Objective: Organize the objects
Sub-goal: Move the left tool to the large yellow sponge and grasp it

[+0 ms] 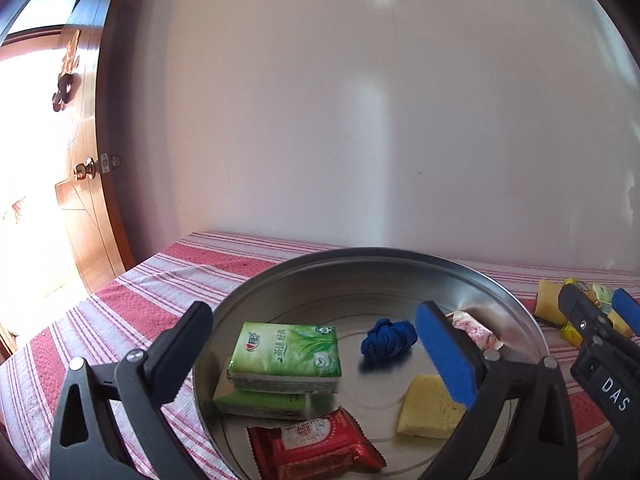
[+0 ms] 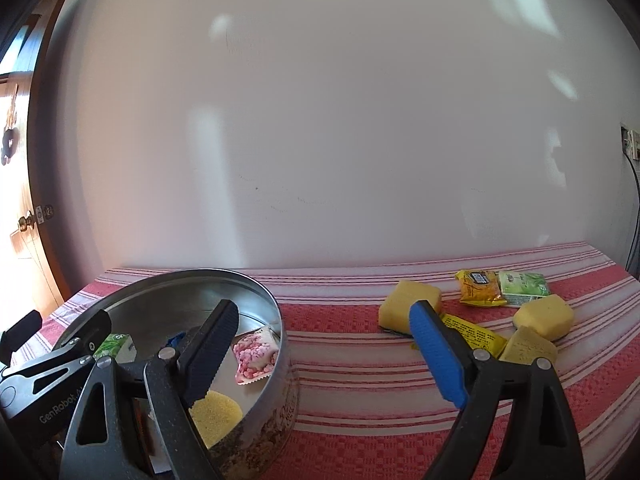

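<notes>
Nearest the left camera, the left gripper (image 1: 320, 354) hangs over the round metal tin (image 1: 516, 312), jaws spread wide and holding nothing. Inside the tin lie two stacked green tissue packs (image 1: 286, 354), a red snack packet (image 1: 316, 446) at the near edge, a blue cloth knot (image 1: 386, 338) toward the middle, a yellow sponge (image 1: 428, 408) on the right and a pink packet (image 1: 478, 332) against the far right wall. The right gripper (image 2: 324, 354) is also spread and empty, its dark finger over the tin's right edge and its blue finger over the striped cloth (image 2: 352, 408). On that cloth, well apart from the tin, sit three yellow sponges (image 2: 404, 304), two yellow packets (image 2: 478, 288) and another green tissue pack (image 2: 524, 286).
</notes>
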`<state>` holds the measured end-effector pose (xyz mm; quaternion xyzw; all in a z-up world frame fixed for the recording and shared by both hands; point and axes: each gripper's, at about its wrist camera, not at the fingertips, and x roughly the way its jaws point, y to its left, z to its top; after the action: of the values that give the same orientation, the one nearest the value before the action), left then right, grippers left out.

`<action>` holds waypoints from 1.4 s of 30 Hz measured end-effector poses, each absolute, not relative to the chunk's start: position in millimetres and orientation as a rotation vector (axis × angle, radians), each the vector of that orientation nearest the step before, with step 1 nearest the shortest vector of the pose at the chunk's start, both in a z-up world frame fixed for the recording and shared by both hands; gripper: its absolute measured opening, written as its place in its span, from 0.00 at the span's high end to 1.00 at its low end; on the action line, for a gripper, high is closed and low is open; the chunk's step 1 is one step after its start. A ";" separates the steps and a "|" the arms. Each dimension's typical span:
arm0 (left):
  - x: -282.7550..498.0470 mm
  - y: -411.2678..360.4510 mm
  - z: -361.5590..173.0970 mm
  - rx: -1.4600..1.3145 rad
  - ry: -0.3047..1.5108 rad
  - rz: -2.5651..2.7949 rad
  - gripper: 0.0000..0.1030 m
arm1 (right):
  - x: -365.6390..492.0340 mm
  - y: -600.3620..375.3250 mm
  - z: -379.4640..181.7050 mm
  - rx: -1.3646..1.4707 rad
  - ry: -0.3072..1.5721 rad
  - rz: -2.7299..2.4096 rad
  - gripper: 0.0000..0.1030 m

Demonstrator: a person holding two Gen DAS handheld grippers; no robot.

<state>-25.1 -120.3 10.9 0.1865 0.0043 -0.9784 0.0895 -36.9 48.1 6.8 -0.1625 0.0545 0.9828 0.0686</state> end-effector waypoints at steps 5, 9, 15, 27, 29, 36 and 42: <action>-16.1 -114.2 9.6 0.511 -0.012 -2.928 0.00 | -33.5 57.4 3.2 -0.521 0.164 2.950 0.13; -15.6 -99.8 5.8 0.547 -0.100 -2.937 0.00 | -27.5 67.9 3.2 -0.523 0.159 2.943 0.13; -10.6 -86.7 4.3 0.556 -0.151 -2.935 0.00 | -21.8 86.0 2.9 -0.537 0.080 2.909 0.13; -5.0 -28.1 -5.0 0.719 -0.119 -3.033 0.00 | -8.4 175.8 -2.8 -0.640 0.162 2.807 0.13; -2.1 -13.0 -5.0 0.730 -0.141 -3.061 0.00 | -6.4 189.0 -4.4 -0.649 0.180 2.791 0.13; -1.4 42.0 -9.4 0.827 -0.241 -3.137 0.00 | 1.3 222.8 -6.1 -0.664 0.128 2.754 0.13; -4.5 98.8 -17.2 0.969 -0.383 -3.213 0.00 | 7.3 261.0 -6.0 -0.669 0.117 2.707 0.13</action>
<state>-4.5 98.8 -17.2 0.2848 -0.1126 -0.9446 -0.1177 7.3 261.0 -6.0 -0.2360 0.0411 0.9551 0.1744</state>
